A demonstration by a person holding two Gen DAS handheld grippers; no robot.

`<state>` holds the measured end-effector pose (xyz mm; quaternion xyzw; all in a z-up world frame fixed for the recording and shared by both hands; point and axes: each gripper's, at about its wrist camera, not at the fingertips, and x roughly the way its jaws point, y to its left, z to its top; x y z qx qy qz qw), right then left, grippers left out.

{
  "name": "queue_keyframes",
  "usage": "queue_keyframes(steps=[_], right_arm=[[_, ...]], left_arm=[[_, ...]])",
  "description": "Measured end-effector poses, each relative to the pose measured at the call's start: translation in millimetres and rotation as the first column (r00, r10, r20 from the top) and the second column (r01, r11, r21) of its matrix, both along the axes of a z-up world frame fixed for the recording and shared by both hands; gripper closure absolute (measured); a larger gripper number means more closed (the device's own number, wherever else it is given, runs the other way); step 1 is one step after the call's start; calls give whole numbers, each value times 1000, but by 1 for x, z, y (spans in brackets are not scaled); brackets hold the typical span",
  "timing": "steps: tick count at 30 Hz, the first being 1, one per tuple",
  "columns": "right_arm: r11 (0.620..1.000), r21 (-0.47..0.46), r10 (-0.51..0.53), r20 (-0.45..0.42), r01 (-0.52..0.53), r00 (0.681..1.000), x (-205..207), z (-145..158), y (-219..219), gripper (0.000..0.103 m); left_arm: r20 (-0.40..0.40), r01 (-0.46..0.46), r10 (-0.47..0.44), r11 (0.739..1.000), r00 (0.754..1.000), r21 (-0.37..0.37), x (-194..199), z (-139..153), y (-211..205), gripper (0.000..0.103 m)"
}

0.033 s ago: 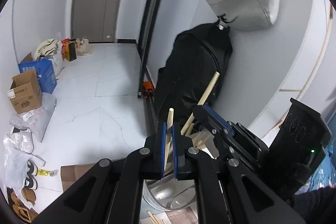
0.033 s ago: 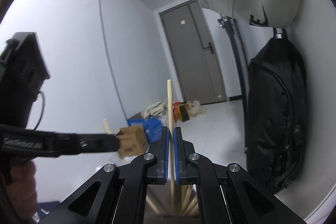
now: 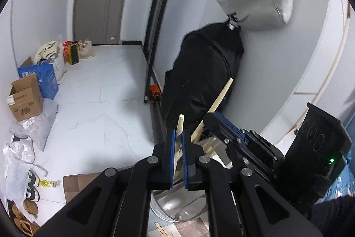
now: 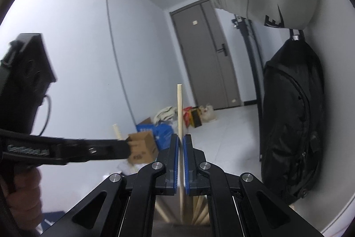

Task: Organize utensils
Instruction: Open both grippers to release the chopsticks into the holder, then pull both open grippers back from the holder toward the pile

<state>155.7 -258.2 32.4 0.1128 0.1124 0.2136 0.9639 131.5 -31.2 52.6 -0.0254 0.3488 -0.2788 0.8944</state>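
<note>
Left gripper [image 3: 176, 148]: jaws clamped on one wooden chopstick [image 3: 179, 126]. Right gripper [image 4: 180, 154]: jaws nearly closed around another upright chopstick [image 4: 179, 108]. Steel holder [image 3: 177, 208] below.

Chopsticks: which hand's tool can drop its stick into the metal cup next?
Probably right: the right tool's jaws have just been opening on its upright chopstick, already down among the sticks in the cup. The left tool clamps a tilted stick.
</note>
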Motion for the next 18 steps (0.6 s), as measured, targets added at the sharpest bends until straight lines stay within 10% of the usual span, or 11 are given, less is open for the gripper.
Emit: queue_keyframes(steps=[4, 8, 13, 18], right_arm=[[998, -20, 63, -41, -64, 997, -11, -1, -4, 96], [996, -35, 73, -104, -77, 992, -21, -1, -12, 65], [999, 7, 35, -134, -34, 990, -42, 2, -35, 49], [1000, 7, 12, -137, -11, 991, -65, 6, -46, 33]], left_arm=[[-27, 46, -46, 999, 999, 25, 1, -4, -6, 99], [-33, 31, -30, 999, 999, 30, -6, 0, 0, 93], [-18, -35, 35, 999, 999, 14, -24, 5, 15, 69], [-30, -131, 132, 991, 991, 17, -39, -2, 21, 68]])
